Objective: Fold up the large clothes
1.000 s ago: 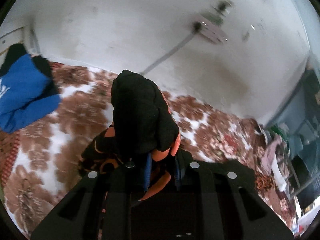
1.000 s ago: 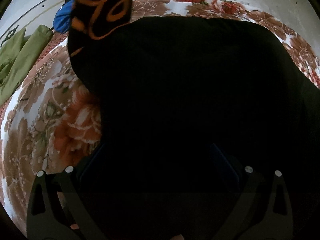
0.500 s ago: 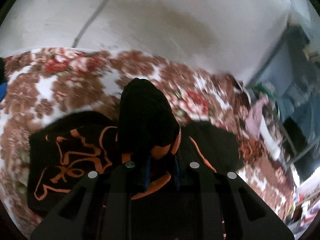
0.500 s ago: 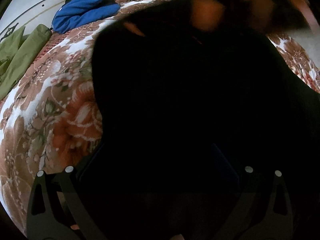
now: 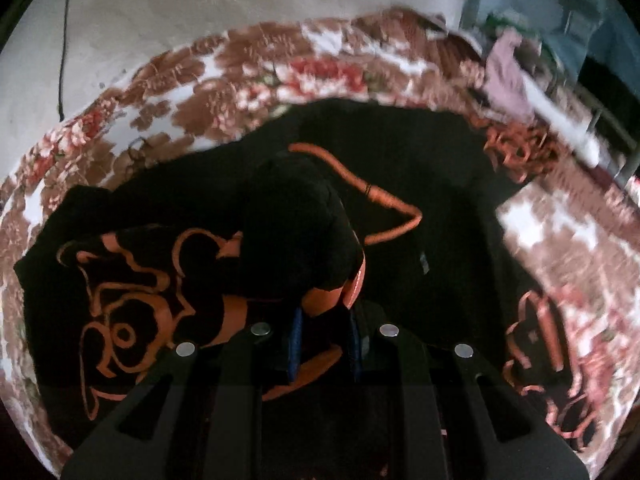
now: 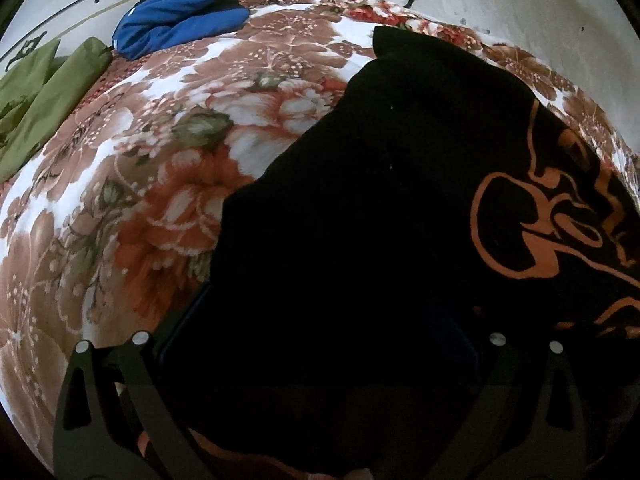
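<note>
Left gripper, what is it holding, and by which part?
The left gripper is shut on the black garment, pinching a bunched fold of black and orange cloth; which part of the garment cannot be told.

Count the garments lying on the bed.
3: a black garment with orange print spread at the near right, a blue garment bunched at the far left corner, a green garment along the left edge. Others may be hidden.
</note>
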A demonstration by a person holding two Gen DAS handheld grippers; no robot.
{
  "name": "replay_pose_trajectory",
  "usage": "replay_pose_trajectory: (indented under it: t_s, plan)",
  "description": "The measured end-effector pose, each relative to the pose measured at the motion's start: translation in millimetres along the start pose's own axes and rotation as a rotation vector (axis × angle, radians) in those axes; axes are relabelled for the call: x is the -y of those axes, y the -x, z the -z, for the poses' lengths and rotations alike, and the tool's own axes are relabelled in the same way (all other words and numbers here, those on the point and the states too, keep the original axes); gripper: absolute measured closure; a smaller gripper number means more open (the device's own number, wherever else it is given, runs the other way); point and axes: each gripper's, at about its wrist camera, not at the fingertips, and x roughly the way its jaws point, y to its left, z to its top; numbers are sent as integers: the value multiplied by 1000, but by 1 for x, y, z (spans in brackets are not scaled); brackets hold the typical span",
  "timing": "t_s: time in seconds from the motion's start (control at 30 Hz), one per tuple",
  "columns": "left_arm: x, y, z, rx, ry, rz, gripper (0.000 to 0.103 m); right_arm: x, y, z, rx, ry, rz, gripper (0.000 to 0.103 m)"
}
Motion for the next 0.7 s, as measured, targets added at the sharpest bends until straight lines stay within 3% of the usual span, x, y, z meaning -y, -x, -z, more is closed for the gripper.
replay_pose_trajectory:
  t_s: [0.1, 0.17, 0.2, 0.23, 0.27, 0.3, 0.4, 0.57, 0.7]
  plan:
    - [13, -17, 5, -18, -69, -80, 84, -4, 4, 3, 8, 22, 7, 4]
    - [32, -26, 6, -23, -175, -173, 77, -7, 9, 6, 19, 40, 8, 4]
    - [42, -30, 6, -36, -226, -209, 62, -7, 11, 8, 27, 48, 6, 4]
    - [49, -31, 5, -43, -258, -228, 36, -7, 16, 10, 40, 57, 3, 4]
    - [57, -32, 4, -51, -294, -232, 24, -7, 19, 11, 47, 62, 0, 4]
    - [65, -30, 1, -55, -326, -233, 19, -7, 23, 13, 53, 68, -5, 4]
    - [84, -24, -3, -68, -397, -265, 19, -2, 35, 16, 54, 62, -23, 4]
    - [91, 8, -16, -73, -307, -206, 18, 7, 55, 24, 56, 58, -30, 4]
    - [84, 57, -36, -19, -297, -176, 12, 17, 75, 29, 52, 67, -12, 4]
